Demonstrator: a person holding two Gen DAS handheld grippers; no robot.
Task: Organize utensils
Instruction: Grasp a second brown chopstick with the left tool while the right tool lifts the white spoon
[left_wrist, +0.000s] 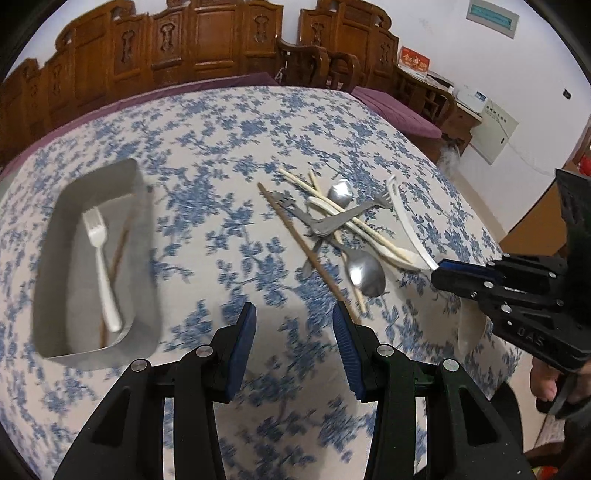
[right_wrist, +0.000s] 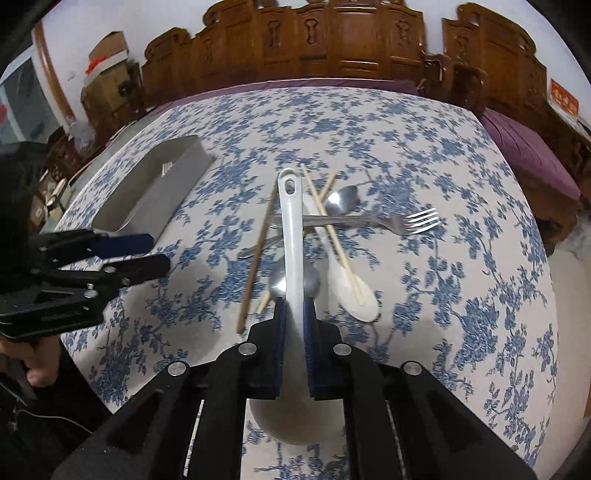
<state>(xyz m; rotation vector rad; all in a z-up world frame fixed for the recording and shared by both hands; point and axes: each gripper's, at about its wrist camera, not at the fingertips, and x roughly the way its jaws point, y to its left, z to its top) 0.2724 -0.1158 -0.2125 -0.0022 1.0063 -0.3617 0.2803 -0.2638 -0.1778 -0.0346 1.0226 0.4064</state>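
Note:
A pile of utensils lies on the floral tablecloth: metal spoons (left_wrist: 364, 271), a metal fork (right_wrist: 413, 220), a brown chopstick (left_wrist: 303, 247), pale chopsticks (right_wrist: 332, 229) and a white plastic spoon (right_wrist: 351, 288). My right gripper (right_wrist: 294, 306) is shut on the handle of a white ladle (right_wrist: 291, 236), which it holds above the pile; its bowl (right_wrist: 295, 421) hangs below the fingers. It also shows in the left wrist view (left_wrist: 441, 271). My left gripper (left_wrist: 293, 325) is open and empty, between the pile and the grey tray (left_wrist: 147, 236), which holds a white plastic fork (left_wrist: 99, 251) and a brown chopstick.
Carved wooden chairs (left_wrist: 207, 40) stand behind the table. A purple cushion (right_wrist: 528, 155) lies at the far right. The table's front edge (right_wrist: 550, 332) curves off to the right. Cardboard boxes (right_wrist: 107, 59) are stacked at the back left.

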